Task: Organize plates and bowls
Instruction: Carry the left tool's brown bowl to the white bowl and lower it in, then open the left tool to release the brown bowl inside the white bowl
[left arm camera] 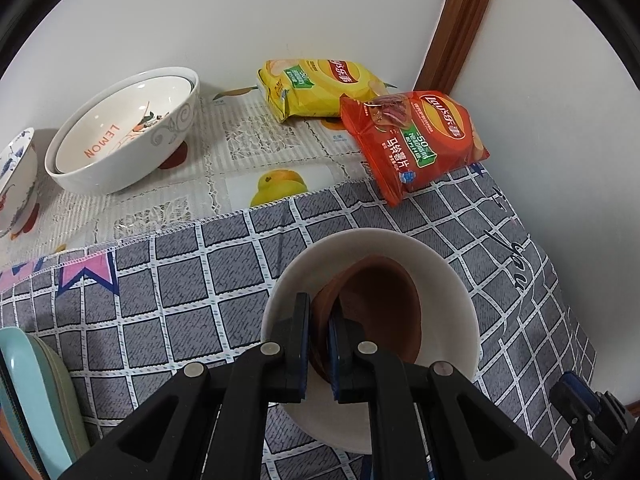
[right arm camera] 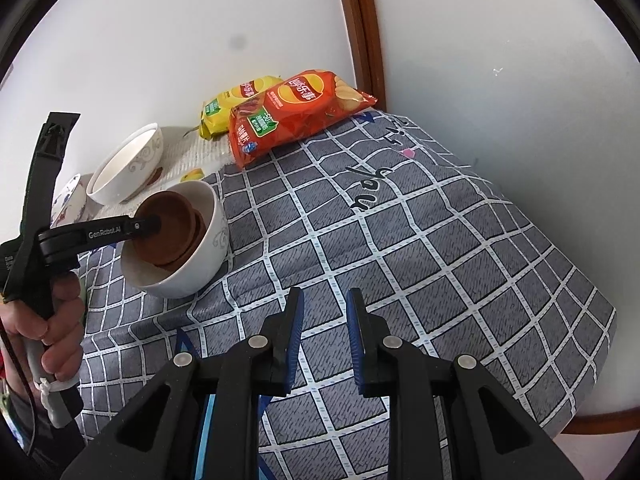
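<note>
A white bowl (left arm camera: 452, 280) stands on the grey checked cloth (left arm camera: 180, 288) and holds stacked brown bowls (left arm camera: 384, 304). My left gripper (left arm camera: 318, 348) is shut on the near rim of the brown bowls, inside the white bowl. In the right wrist view the white bowl (right arm camera: 208, 256) with the brown bowls (right arm camera: 168, 228) sits at the left, the left gripper (right arm camera: 154, 224) reaching into it. My right gripper (right arm camera: 323, 340) is open and empty above the cloth, to the right of the bowl. Two nested white bowls (left arm camera: 120, 140), the inner one marked LEMON, stand at the back left.
A blue-patterned bowl (left arm camera: 16, 176) is at the far left edge. Yellow (left arm camera: 316, 88) and red (left arm camera: 416, 140) chip bags lie at the back by the wall. A teal plate edge (left arm camera: 36, 392) shows at the lower left. The table ends at the right (right arm camera: 592, 320).
</note>
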Motion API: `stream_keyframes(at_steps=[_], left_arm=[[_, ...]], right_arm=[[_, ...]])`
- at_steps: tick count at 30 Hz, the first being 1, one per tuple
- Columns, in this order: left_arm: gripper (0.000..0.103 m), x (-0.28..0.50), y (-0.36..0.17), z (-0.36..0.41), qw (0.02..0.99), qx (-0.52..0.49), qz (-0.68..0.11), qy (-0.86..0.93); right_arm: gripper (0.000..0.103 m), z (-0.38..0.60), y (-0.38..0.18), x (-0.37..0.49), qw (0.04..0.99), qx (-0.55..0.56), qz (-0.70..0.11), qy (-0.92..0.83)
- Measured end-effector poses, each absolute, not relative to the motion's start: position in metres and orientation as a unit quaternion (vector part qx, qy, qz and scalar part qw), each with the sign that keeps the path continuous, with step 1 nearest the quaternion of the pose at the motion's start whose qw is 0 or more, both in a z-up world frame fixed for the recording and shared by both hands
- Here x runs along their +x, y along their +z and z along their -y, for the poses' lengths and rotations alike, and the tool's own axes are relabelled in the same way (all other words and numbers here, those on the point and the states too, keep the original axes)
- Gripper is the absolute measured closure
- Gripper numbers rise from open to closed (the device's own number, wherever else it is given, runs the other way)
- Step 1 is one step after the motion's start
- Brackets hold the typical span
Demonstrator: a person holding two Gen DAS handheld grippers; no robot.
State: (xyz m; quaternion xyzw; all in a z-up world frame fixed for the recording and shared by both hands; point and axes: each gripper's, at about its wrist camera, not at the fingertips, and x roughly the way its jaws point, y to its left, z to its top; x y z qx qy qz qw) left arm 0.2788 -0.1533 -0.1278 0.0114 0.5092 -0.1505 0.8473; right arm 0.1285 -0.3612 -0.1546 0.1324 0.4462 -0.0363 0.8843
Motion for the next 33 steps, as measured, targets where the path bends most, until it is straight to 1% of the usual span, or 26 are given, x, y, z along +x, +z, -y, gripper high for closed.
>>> stream_keyframes(at_steps=[9,13,17,33], left_arm=[[0.095,0.278,-0.131,0.156,0.844,0.001,-0.511,-0.161],[0.095,0.276,-0.131,0.157,0.845,0.003,-0.509,-0.162],[0.094,0.276,-0.131,0.157,0.844,0.004,-0.511,-0.164],[0.093,0.264,-0.125,0.158,0.846,0.033,-0.506,-0.166]], right_arm=[[0.081,0.36,-0.156,0.127,0.881,0.128,-0.453,-0.037],[0.078,0.36,-0.156,0.126,0.881,0.126,-0.454,-0.036],[0.078,0.359,-0.155,0.125,0.881,0.126,-0.454,-0.036],[0.077,0.35,-0.152,0.124,0.882,0.12,-0.455,-0.024]])
